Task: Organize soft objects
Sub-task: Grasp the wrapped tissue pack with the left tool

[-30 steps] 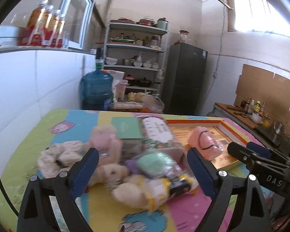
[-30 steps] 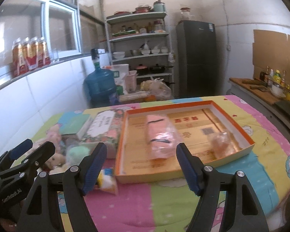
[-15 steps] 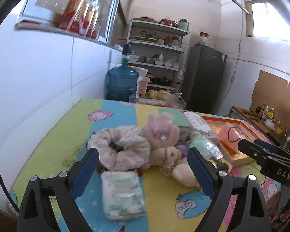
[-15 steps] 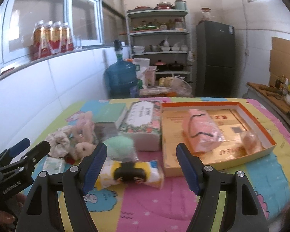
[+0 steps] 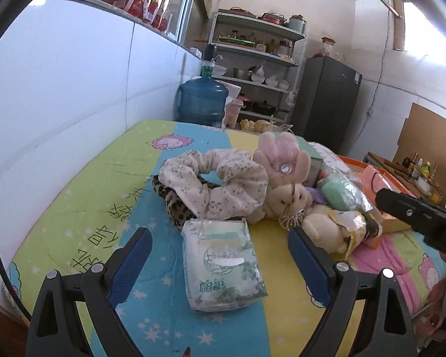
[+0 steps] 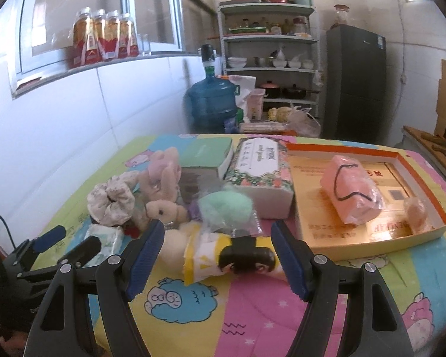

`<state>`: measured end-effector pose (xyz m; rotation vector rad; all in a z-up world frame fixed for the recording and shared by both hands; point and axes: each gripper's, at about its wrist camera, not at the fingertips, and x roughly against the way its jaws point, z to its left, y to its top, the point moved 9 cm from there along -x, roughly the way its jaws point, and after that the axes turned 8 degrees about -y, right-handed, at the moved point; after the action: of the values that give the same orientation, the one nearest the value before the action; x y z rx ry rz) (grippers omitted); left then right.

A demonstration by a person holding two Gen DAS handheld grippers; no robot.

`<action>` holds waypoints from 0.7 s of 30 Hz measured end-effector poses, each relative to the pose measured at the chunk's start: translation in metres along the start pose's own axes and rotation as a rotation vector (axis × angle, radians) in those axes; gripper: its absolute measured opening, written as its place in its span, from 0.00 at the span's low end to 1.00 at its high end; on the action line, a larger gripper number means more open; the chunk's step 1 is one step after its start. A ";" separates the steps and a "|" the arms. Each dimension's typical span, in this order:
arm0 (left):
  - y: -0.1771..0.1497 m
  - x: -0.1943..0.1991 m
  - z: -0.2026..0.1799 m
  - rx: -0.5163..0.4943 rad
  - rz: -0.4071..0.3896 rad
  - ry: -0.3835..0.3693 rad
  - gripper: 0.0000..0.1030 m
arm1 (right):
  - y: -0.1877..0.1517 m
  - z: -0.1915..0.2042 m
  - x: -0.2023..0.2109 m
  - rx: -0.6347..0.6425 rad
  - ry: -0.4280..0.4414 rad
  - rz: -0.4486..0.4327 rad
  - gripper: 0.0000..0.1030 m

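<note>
- Plastic-wrapped tissue pack (image 5: 223,263) lies flat on the bedsheet (image 5: 104,190), framed between the fingers of the left gripper (image 5: 218,264); jaws wide, holding nothing.
- Right gripper (image 6: 217,251) also wide and empty, lined up on the yellow doll (image 6: 226,254) lying on its side.
- Handling guess: pack is light, squashy, with a slick film. Pinch across the short sides at mid-length, or it may slide out.
- Doll looks soft and light; take it round the body, not the dark head.
- Scrunchie (image 5: 215,184) and plush rabbits (image 5: 284,178) sit in a touching heap just behind the pack, so a deep reach could snag them.
- Only the right view shows the orange tray (image 6: 419,184) whole, with a pink roll (image 6: 349,197) inside, plus the flowered tissue box (image 6: 260,171) beside it.
- Only the left view shows the pack's full outline and the leopard scrunchie (image 5: 175,205) under the pale one.
</note>
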<state>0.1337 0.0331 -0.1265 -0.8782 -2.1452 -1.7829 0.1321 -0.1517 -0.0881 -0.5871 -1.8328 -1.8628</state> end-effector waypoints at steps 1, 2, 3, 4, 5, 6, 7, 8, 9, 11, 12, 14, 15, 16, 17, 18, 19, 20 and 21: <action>-0.002 -0.002 0.001 -0.002 0.005 0.007 0.90 | -0.001 0.000 0.000 -0.001 0.002 0.000 0.73; -0.005 -0.006 0.001 -0.003 0.016 0.019 0.90 | -0.001 0.000 0.000 -0.003 0.002 0.001 0.73; -0.006 -0.008 0.002 -0.003 0.024 0.029 0.90 | -0.001 0.000 -0.001 -0.005 0.003 0.003 0.73; -0.008 -0.012 0.003 -0.002 0.034 0.038 0.90 | -0.002 0.000 -0.002 -0.006 0.004 0.004 0.73; -0.010 -0.015 0.005 -0.002 0.046 0.047 0.90 | -0.002 -0.001 -0.003 -0.007 0.004 0.006 0.73; -0.012 -0.018 0.006 -0.001 0.057 0.060 0.90 | -0.003 -0.001 -0.003 -0.008 0.005 0.008 0.73; -0.014 -0.020 0.007 -0.002 0.064 0.068 0.90 | -0.003 0.000 -0.004 -0.009 0.006 0.009 0.73; -0.016 -0.022 0.008 -0.002 0.071 0.072 0.90 | -0.004 0.000 -0.005 -0.009 0.009 0.012 0.73; -0.017 -0.024 0.008 0.001 0.076 0.074 0.90 | -0.004 0.000 -0.005 -0.010 0.010 0.013 0.73; -0.021 -0.027 0.012 0.010 0.097 0.089 0.90 | -0.005 0.002 -0.006 -0.007 0.015 0.016 0.73; -0.023 -0.029 0.015 0.021 0.110 0.099 0.86 | -0.005 0.003 -0.007 -0.005 0.021 0.019 0.73; -0.023 -0.027 0.020 0.055 0.101 0.098 0.80 | -0.006 0.009 -0.008 0.001 0.042 0.025 0.73; -0.022 -0.025 0.022 0.064 0.095 0.092 0.73 | -0.006 0.012 -0.009 0.004 0.058 0.029 0.73; -0.022 -0.024 0.023 0.069 0.095 0.081 0.69 | -0.005 0.017 -0.009 0.009 0.080 0.030 0.73; -0.021 -0.023 0.024 0.071 0.093 0.076 0.61 | -0.005 0.023 -0.008 0.016 0.099 0.028 0.73; -0.021 -0.022 0.025 0.071 0.088 0.077 0.54 | -0.004 0.029 -0.008 0.024 0.119 0.024 0.74; -0.020 -0.020 0.026 0.066 0.080 0.077 0.52 | -0.002 0.036 -0.008 0.035 0.140 0.021 0.74; -0.020 -0.018 0.027 0.063 0.076 0.074 0.51 | 0.000 0.044 -0.009 0.048 0.161 0.019 0.74; -0.019 -0.016 0.028 0.061 0.071 0.070 0.49 | 0.001 0.053 -0.010 0.064 0.184 0.017 0.74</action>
<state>0.1411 0.0528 -0.1569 -0.8537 -2.0867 -1.6799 0.1404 -0.0987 -0.0920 -0.3940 -1.7537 -1.7768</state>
